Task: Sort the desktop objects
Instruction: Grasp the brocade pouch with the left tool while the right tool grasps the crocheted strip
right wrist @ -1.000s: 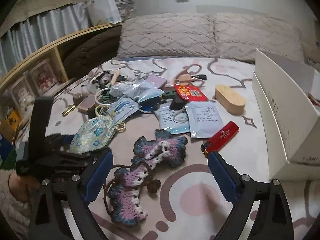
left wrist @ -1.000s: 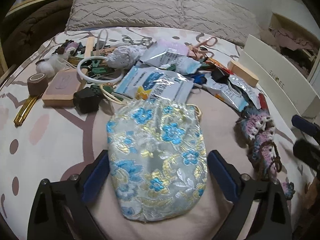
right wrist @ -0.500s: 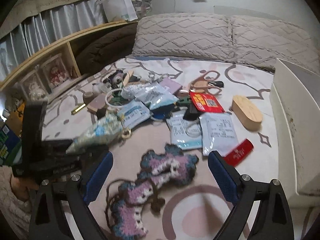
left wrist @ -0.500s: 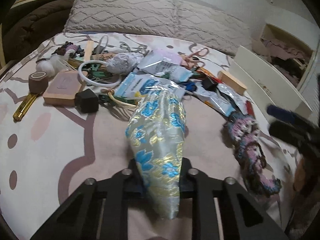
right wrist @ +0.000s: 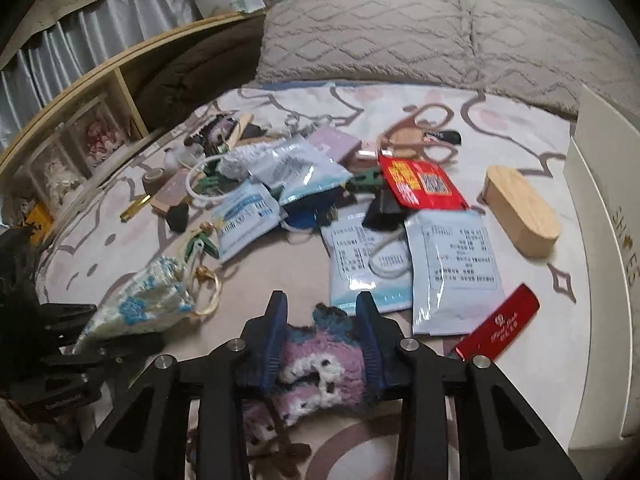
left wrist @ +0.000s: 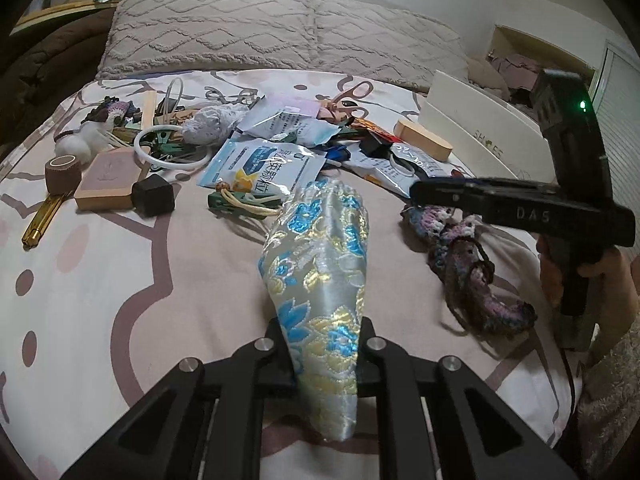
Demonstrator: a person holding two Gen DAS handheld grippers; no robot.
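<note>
The left gripper (left wrist: 324,344) pinches the brocade pouch (left wrist: 320,280) tight above bare bedspread (left wrist: 120,280) (clutter beyond); the right gripper (right wrist: 322,340) is closing around the crochet piece (right wrist: 316,372) near the white box (right wrist: 608,240).

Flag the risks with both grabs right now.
1. Left gripper pinches only the pouch's bottom end; slick satin may slip out.
2. Right gripper's jaws are closing on the crochet piece; its dangling cord could snag.
3. The pouch's drawstring lies by a green clip and may drag it.
</note>
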